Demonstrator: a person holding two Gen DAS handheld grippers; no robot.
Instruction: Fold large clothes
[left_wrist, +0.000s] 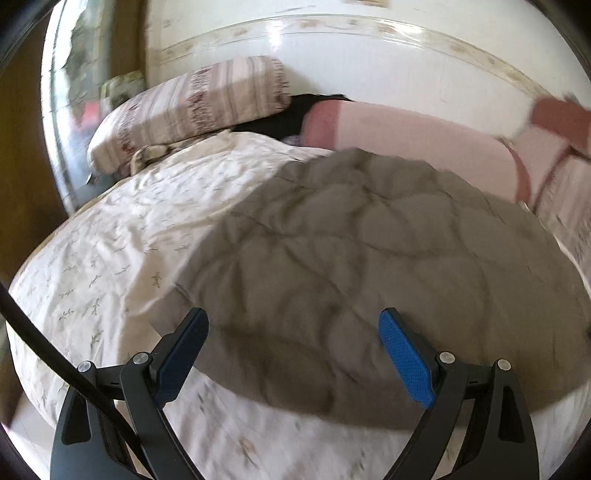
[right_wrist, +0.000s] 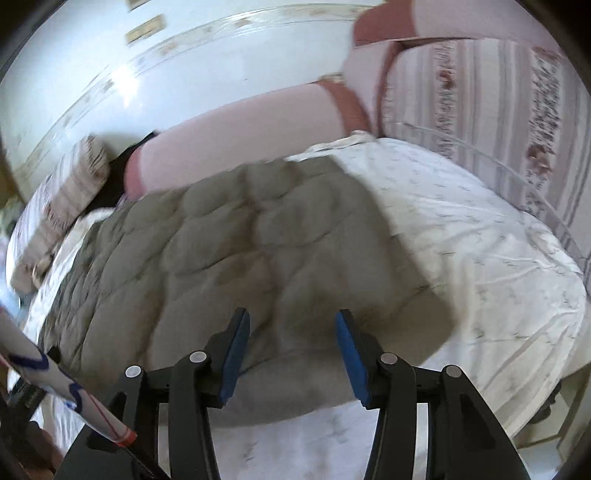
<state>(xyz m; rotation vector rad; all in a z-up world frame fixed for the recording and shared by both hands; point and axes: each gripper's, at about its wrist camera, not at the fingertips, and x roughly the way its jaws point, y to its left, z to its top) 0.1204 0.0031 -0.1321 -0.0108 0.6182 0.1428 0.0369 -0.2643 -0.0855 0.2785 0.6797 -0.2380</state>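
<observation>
In the left wrist view, a striped cream-and-maroon pillow (left_wrist: 192, 107) lies at the far left of the bed, against the glossy white headboard (left_wrist: 369, 62) with its pale flowered border. Below it spreads the white bedsheet printed with small grey sprigs (left_wrist: 110, 236). To the right of that bare sheet lies the task's thing, a grey-brown quilted padded garment (left_wrist: 369, 266), spread flat on the bed and reaching from mid-bed to the near edge. Behind it runs a long pale pink bolster with darker pink ends (left_wrist: 406, 140), with something black (left_wrist: 280, 114) tucked between bolster and pillow. The left tongs (left_wrist: 293, 354) hover over the near part of the garment, their blue-padded fingers (left_wrist: 404, 354) spread wide, with nothing clamped between them.

In the right wrist view, a white sleeve with blue marks (right_wrist: 44, 373) crosses the lower left corner. The same quilted garment (right_wrist: 229, 240) fills the middle, the white sheet (right_wrist: 480, 240) is bare to its right, and a second striped pillow (right_wrist: 480, 103) stands at the far right. The right tongs (right_wrist: 291, 350) stand half apart above the garment's near edge; the blur does not let me tell whether the pads touch cloth, but no fold is pinched between them.
</observation>
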